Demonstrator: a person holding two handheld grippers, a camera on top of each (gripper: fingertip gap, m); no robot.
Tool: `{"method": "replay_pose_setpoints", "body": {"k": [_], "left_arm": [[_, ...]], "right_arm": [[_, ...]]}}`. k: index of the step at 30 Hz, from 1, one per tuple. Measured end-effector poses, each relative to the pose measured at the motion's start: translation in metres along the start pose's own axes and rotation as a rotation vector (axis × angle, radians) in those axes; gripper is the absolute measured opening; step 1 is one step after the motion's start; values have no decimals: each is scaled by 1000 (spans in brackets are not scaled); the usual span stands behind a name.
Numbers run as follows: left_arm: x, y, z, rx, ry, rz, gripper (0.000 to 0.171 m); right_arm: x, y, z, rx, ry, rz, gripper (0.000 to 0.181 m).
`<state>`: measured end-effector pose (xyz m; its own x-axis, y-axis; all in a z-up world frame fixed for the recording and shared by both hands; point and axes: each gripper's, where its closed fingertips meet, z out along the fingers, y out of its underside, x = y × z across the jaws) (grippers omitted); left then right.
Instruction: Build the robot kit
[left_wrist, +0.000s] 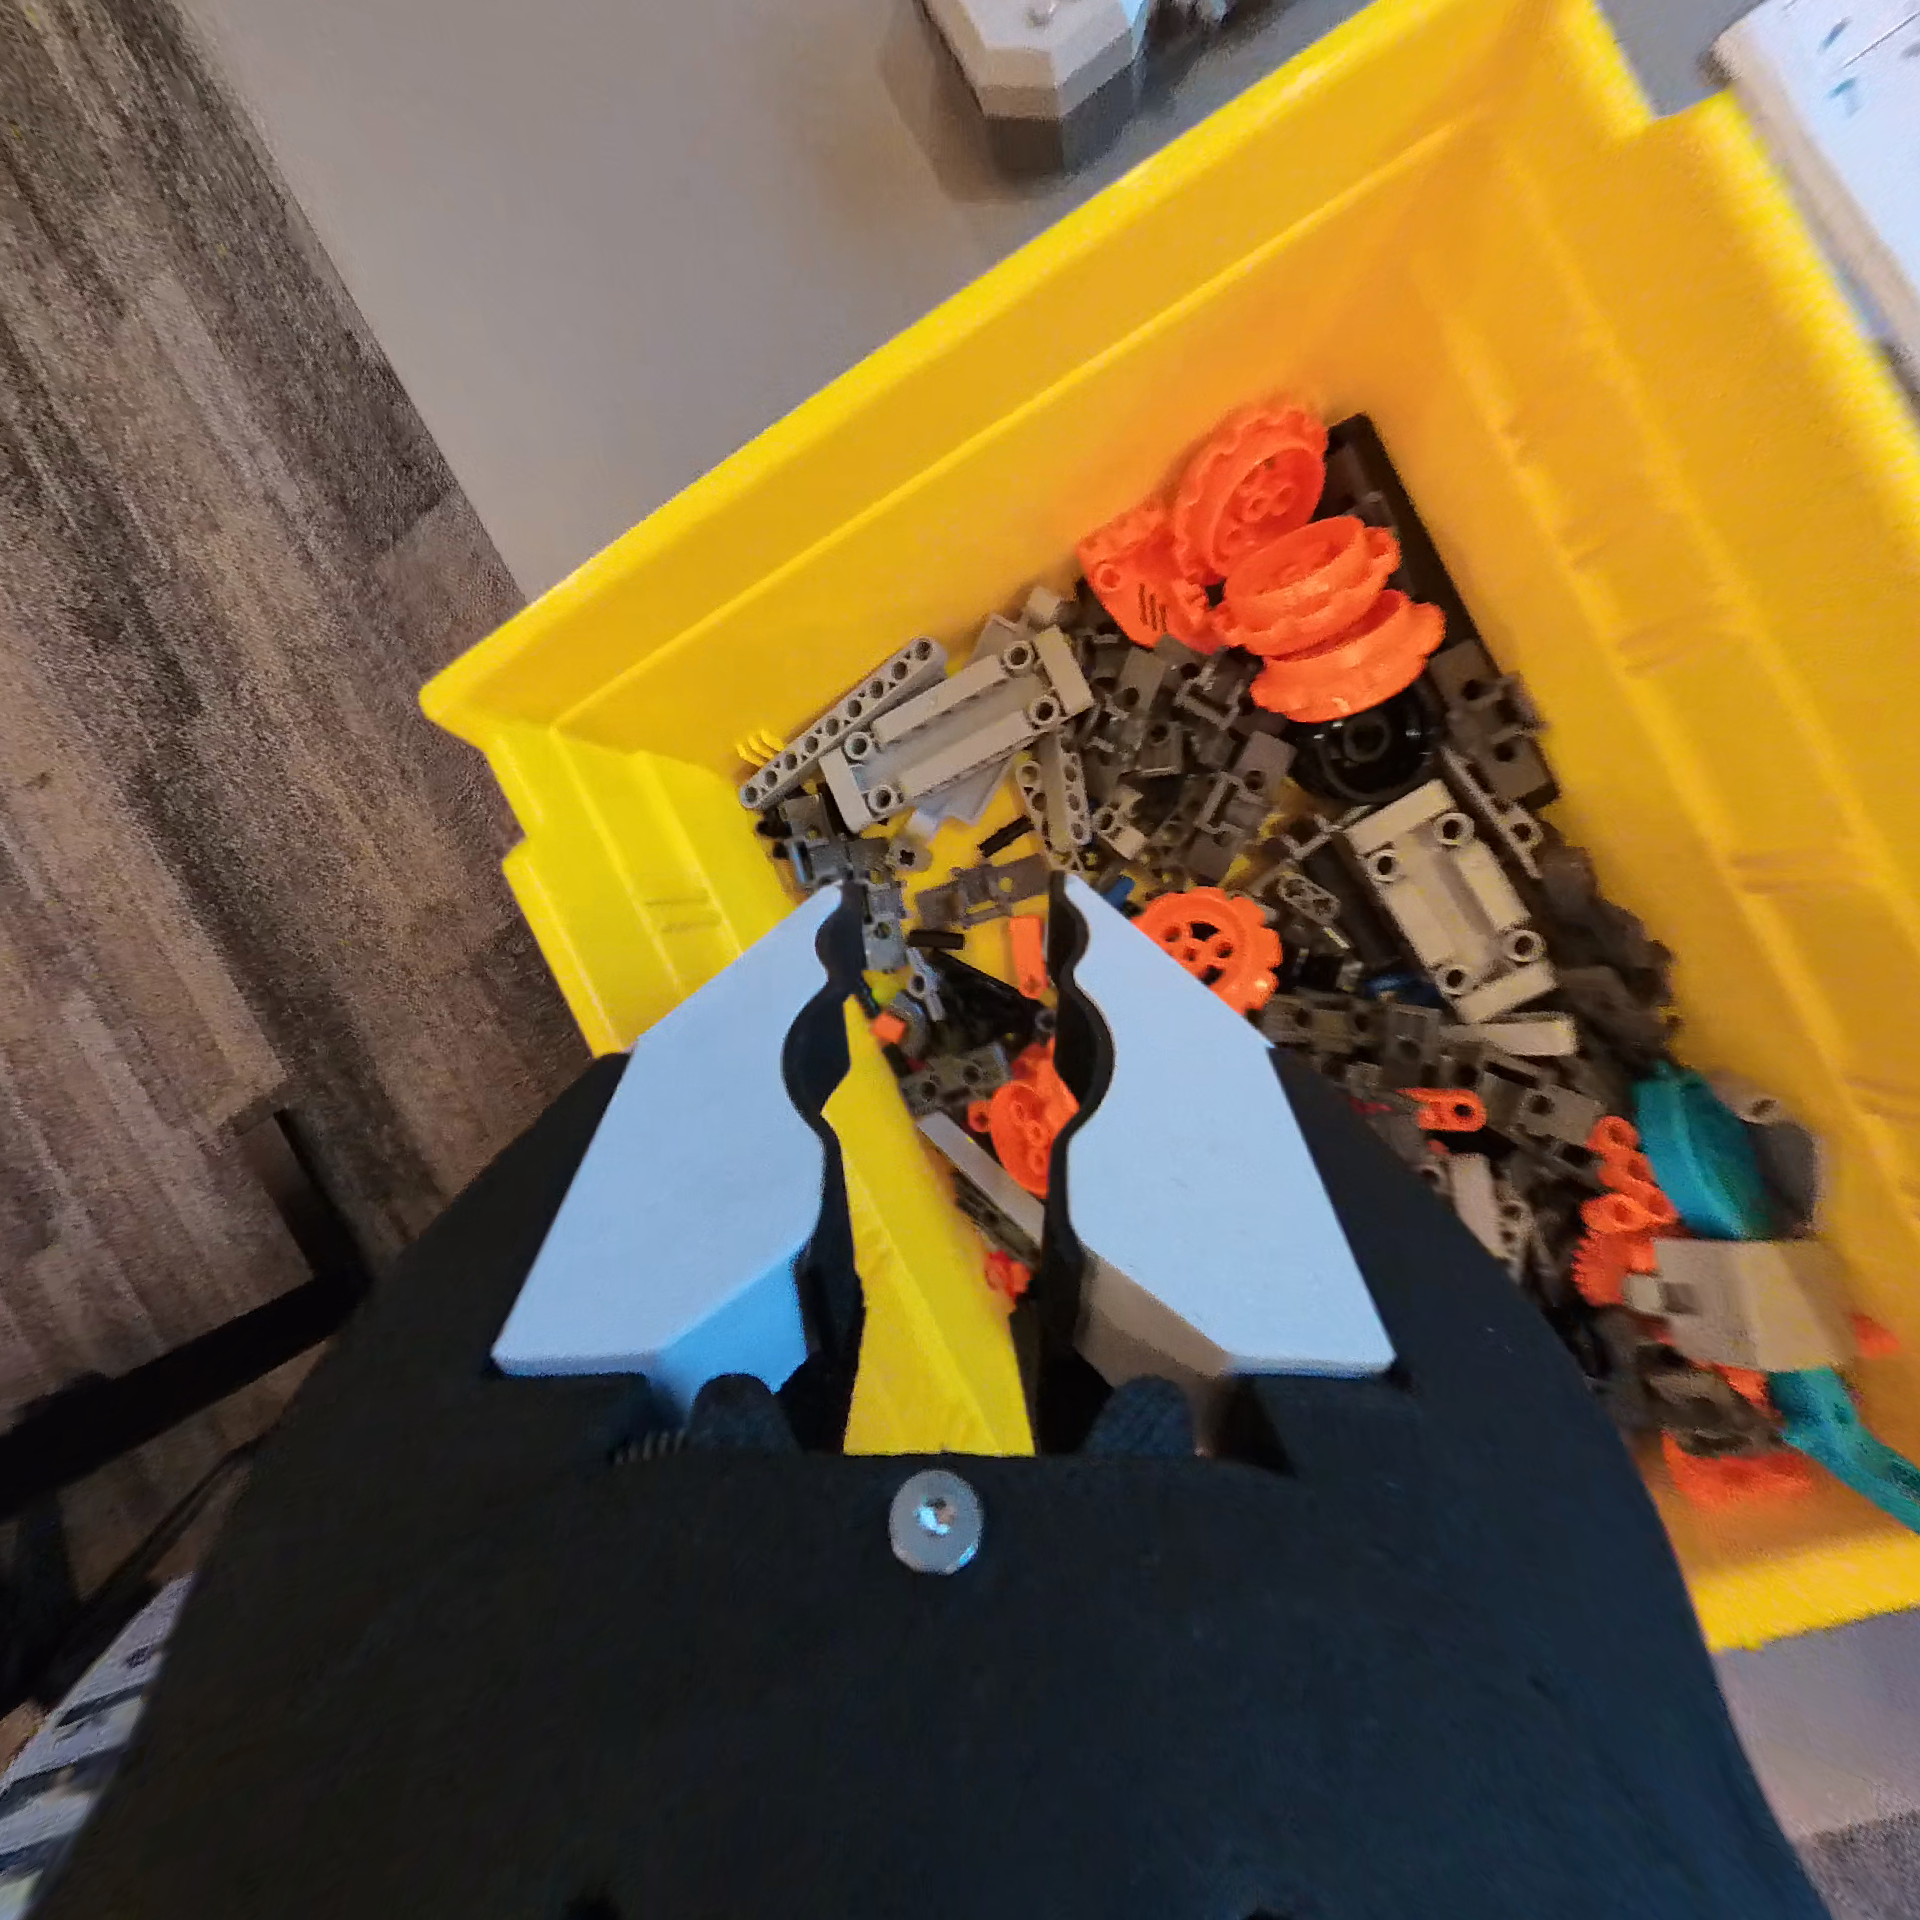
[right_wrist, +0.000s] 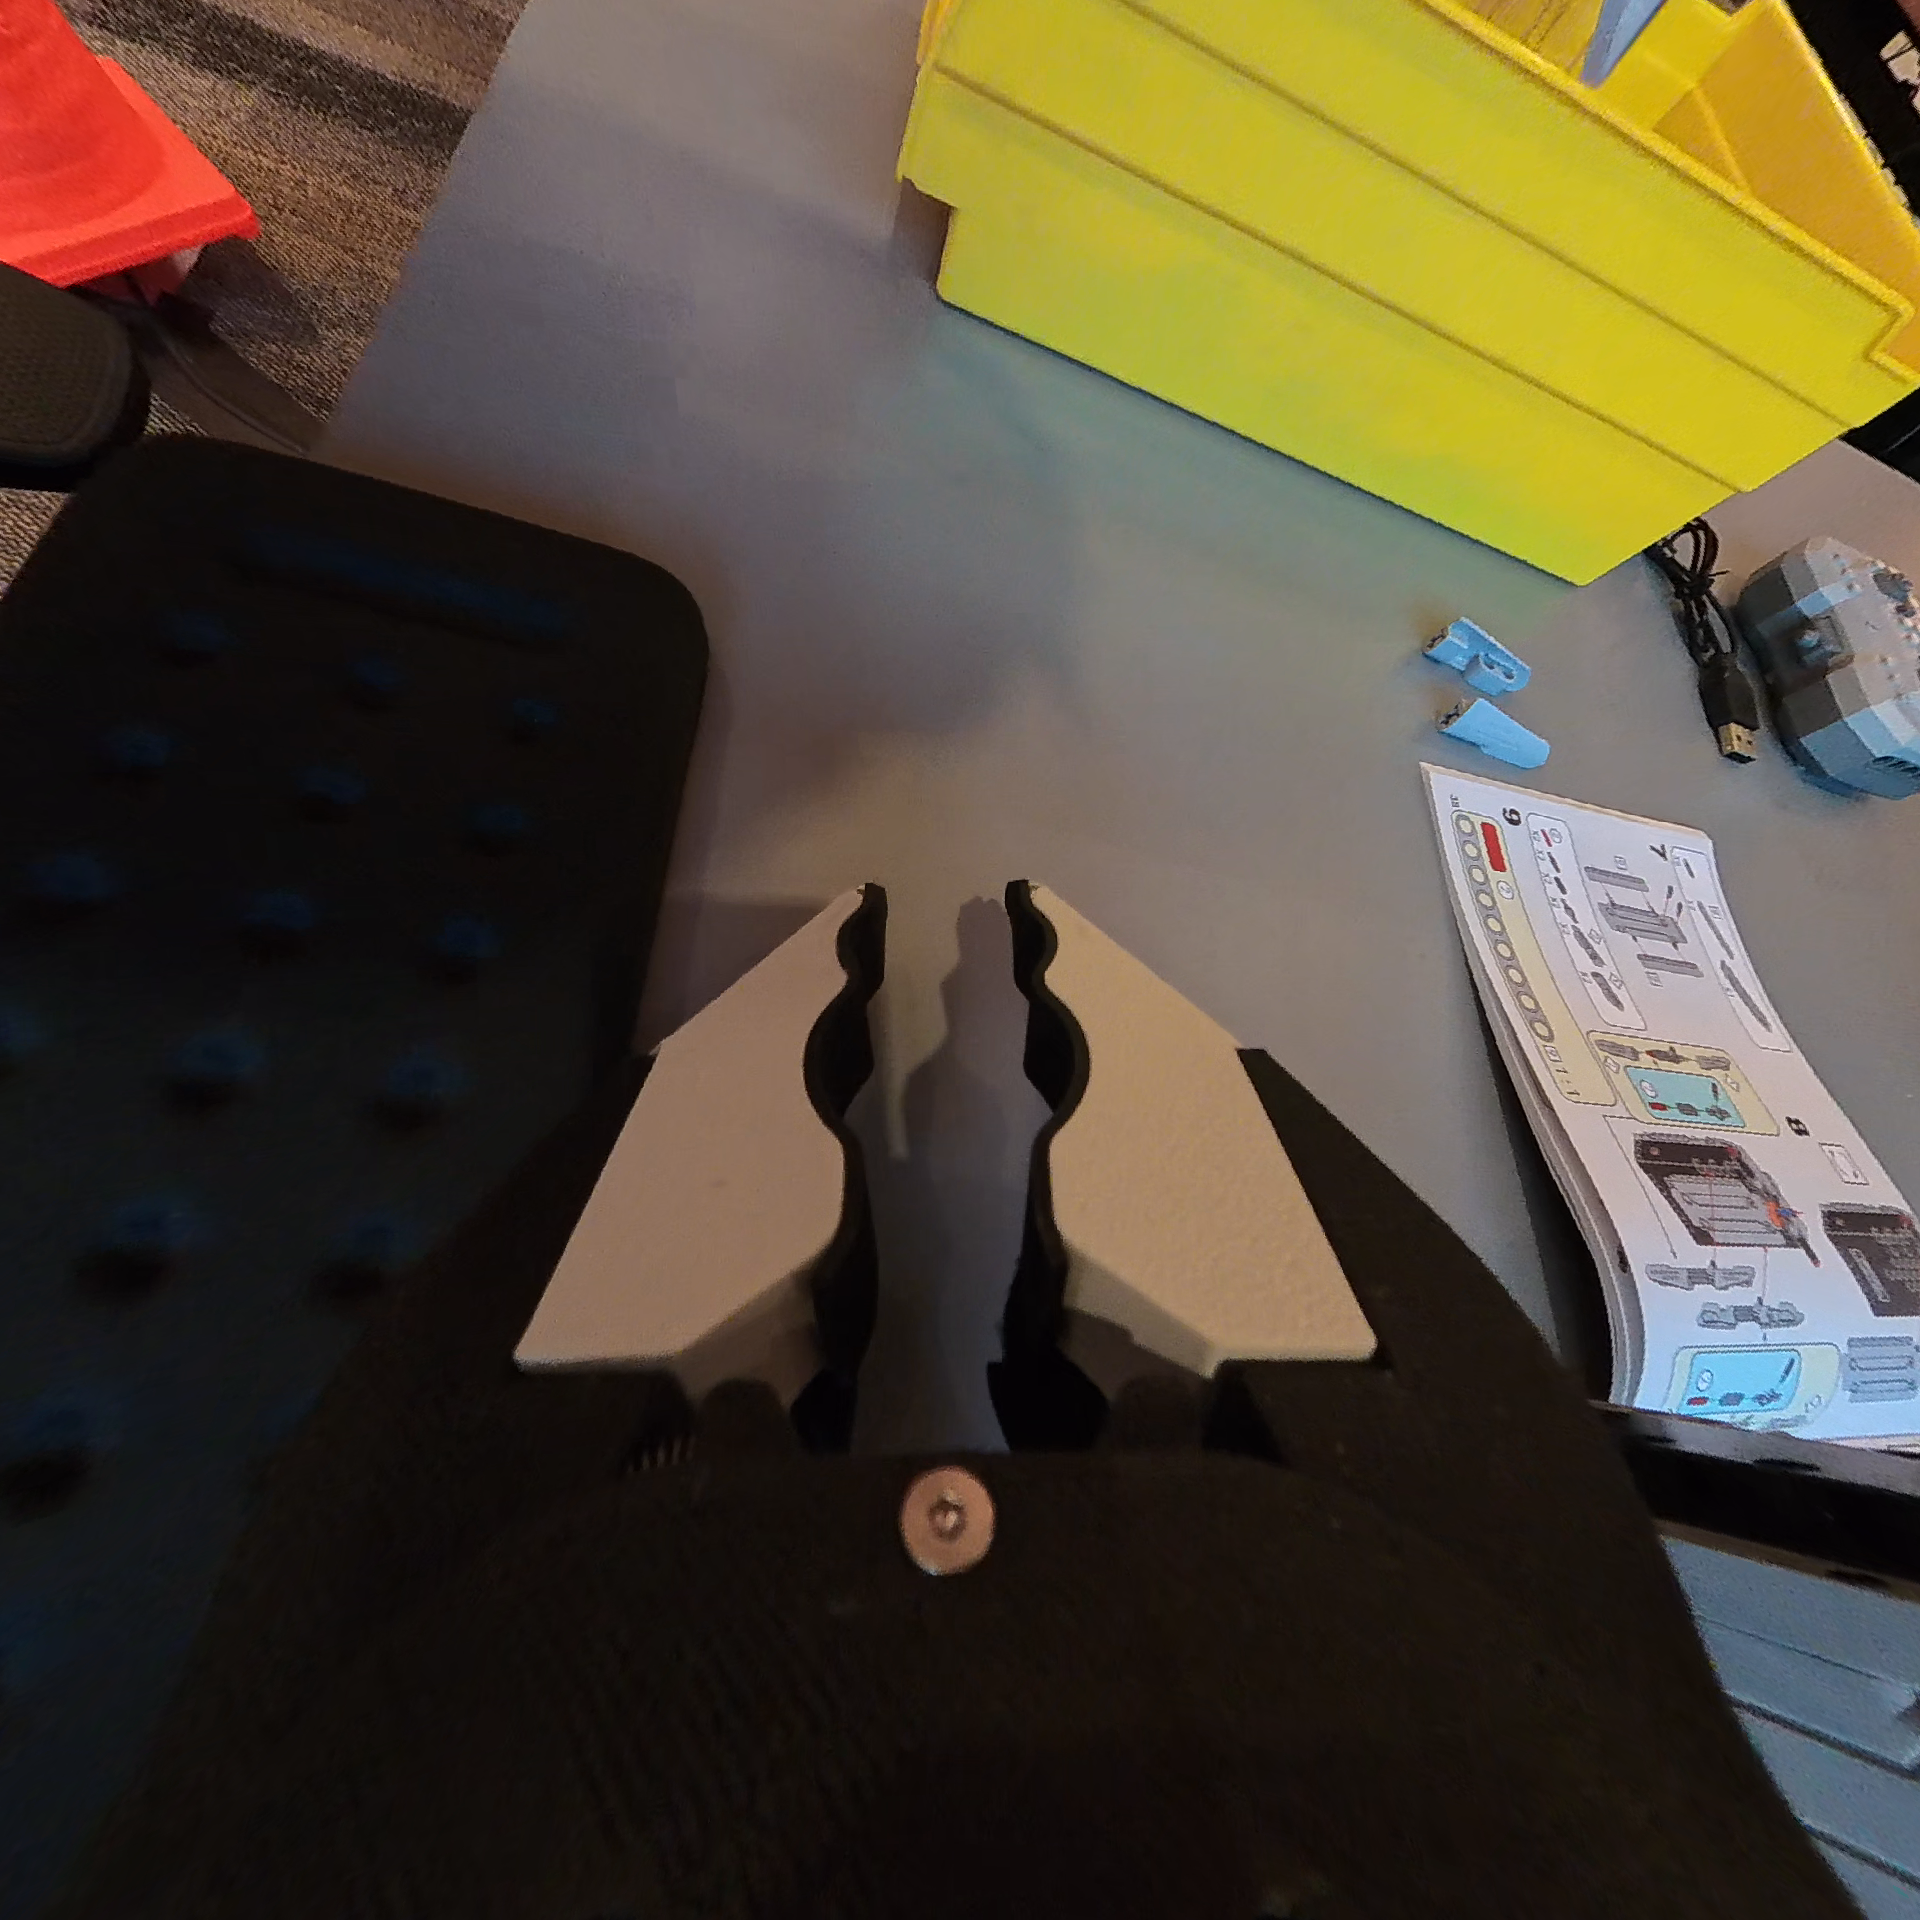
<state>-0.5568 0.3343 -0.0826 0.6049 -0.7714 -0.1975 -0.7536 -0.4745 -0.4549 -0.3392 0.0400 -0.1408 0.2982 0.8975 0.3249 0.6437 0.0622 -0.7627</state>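
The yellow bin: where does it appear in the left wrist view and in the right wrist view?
Left wrist view: the yellow bin fills the centre and right, seen from above, full of toy building parts.
Right wrist view: a yellow bin stands upper right, seen from outside.
Shared landmark: the grey table.

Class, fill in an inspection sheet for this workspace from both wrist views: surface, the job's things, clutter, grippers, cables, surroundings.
Surface: grey table, mostly bare under the right gripper.
Job's things: yellow bin holding a jumble of grey, black and orange building pieces, among them orange wheels and a teal piece.
Clutter: two light blue pieces, open instruction booklet, grey block unit, black studded plate.
Grippers: left gripper open over the bin's near corner, holding nothing; right gripper open above bare table, empty.
Cables: black USB cable beside the grey unit.
Surroundings: patterned carpet; red object on the floor.
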Motion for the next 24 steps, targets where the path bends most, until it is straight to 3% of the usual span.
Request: {"method": "replay_pose_setpoints", "body": {"k": [4,7,10,16,24], "left_arm": [[-13,13,24,-141,-32,-12,27],[-18,16,38,-175,-33,-37,24],[-24,17,46,-193,-47,-26,27],[-5,-9,56,-103,122,-36,41],[8,-8,72,-156,186,104,48]], "right_arm": [[0,2,1,-3,-9,7,23],[0,2,2,-2,-14,9,23],[-2,3,2,-7,-21,5,23],[-7,4,5,-14,-46,-2,23],[-7,8,6,-22,-61,9,23]]}}
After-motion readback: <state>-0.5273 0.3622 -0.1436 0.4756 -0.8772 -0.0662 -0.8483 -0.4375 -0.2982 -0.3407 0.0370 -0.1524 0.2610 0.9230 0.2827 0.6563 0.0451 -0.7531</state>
